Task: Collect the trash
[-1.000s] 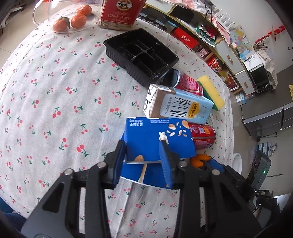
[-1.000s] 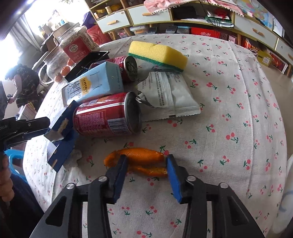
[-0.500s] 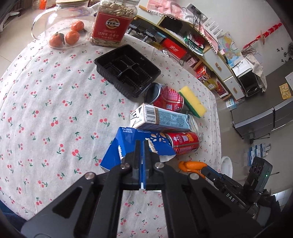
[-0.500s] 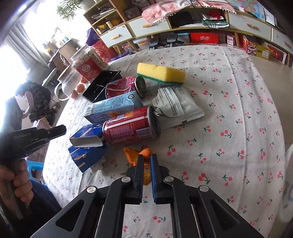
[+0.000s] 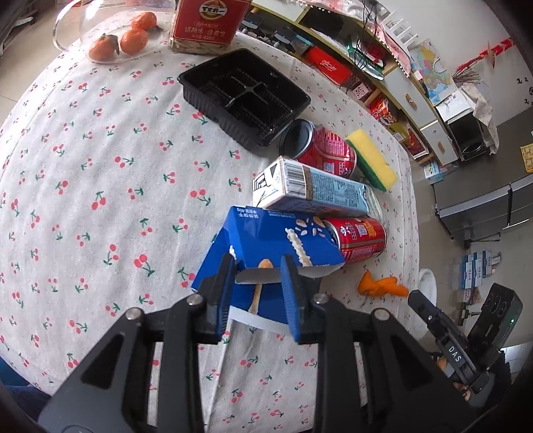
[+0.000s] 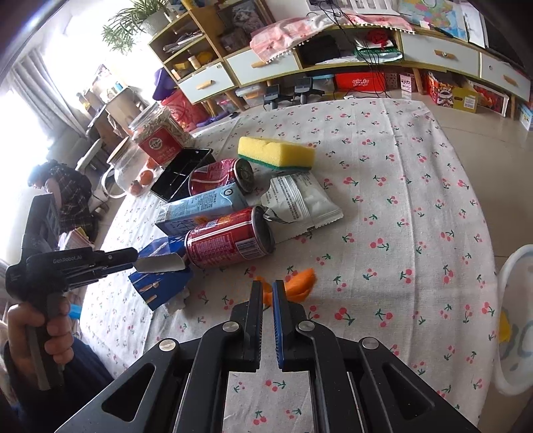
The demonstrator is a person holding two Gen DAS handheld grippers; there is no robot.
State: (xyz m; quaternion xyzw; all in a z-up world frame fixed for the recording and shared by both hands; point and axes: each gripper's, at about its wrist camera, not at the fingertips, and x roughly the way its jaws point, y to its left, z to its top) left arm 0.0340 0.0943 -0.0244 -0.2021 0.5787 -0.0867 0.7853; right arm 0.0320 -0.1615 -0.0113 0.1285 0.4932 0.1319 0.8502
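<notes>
Grippers, two of them, are working over a cherry-print table [image 6: 416,186]: the left gripper [image 5: 258,266] is opening its jaws around the torn flap of one blue carton [image 5: 266,239], while the right gripper [image 6: 266,289] is pinching shut on one orange peel [image 6: 299,279]. Beyond them are lying two red cans [image 5: 359,236], one milk carton [image 5: 319,190], one yellow sponge [image 6: 276,151], one white wrapper [image 6: 299,203] and one empty black tray [image 5: 246,93], with three tangerines [image 5: 120,41] sitting under a glass container [image 5: 73,20].

Bright daylight glares from the blown-out window [image 6: 30,110], with sharp focus and strong fisheye bending at the edges.

a cherry-print table [image 5: 100,173] bears cans [image 6: 230,241], cartons [image 5: 313,191], a sponge [image 6: 276,155], a black tray [image 5: 245,96] and a wrapper [image 6: 304,203].
</notes>
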